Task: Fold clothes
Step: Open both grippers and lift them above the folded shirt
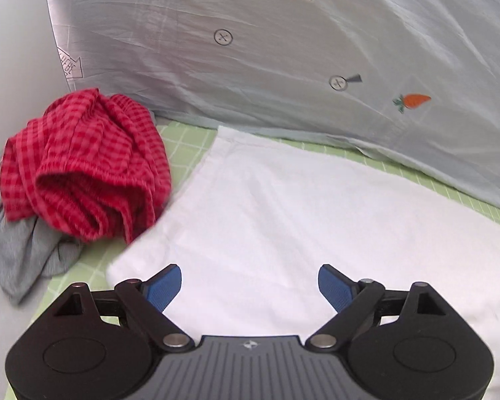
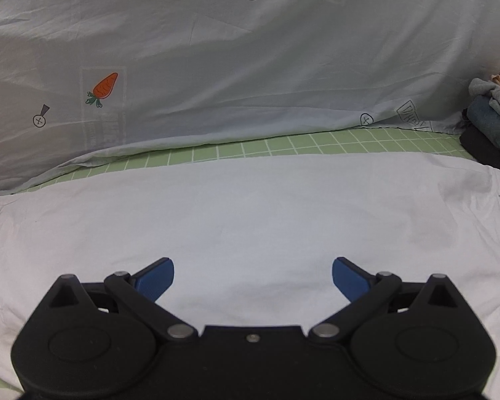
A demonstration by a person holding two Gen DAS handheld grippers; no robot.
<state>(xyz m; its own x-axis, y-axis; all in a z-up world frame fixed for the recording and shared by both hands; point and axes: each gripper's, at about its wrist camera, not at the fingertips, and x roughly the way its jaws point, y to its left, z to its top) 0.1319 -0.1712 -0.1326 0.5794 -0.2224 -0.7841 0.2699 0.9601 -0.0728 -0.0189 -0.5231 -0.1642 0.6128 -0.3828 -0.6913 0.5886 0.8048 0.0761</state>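
Note:
A white garment [image 1: 283,206] lies flat on the green grid mat [image 1: 180,140]. It also shows in the right wrist view [image 2: 250,206], spread wide across the mat [image 2: 316,143]. My left gripper [image 1: 250,283] is open and empty just above its near left part. My right gripper [image 2: 253,276] is open and empty above its near middle. A crumpled red checked garment [image 1: 83,163] lies at the left on a crumpled grey garment [image 1: 26,246].
A pale blue sheet with carrot prints [image 1: 283,50] rises behind the mat, and shows in the right wrist view [image 2: 250,66] too. A stack of folded dark and grey clothes [image 2: 490,123] sits at the far right.

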